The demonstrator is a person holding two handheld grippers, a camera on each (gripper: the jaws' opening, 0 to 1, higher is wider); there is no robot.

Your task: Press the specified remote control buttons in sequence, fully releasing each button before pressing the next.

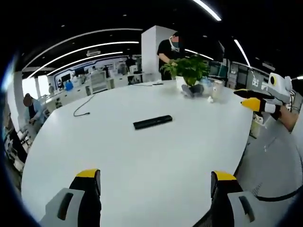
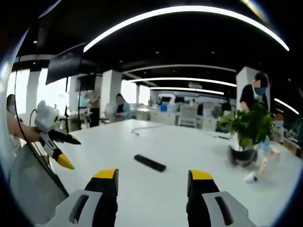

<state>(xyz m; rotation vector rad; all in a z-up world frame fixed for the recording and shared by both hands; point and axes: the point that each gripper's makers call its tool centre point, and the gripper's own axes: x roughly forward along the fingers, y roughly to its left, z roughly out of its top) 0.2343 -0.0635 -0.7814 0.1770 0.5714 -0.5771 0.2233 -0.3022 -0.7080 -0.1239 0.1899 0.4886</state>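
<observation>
Lying untouched on the white table (image 1: 189, 156) — remote (image 1: 152, 122), both tongs (image 1: 156, 182) (image 2: 154, 182) apart.

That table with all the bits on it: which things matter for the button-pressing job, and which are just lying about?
Part of the job:
- black remote control, lying flat mid-table
- left gripper, open
- right gripper, open

Just lying about:
- potted plant at the far end
- dark cable across the white table
- small white bottle by the plant
</observation>
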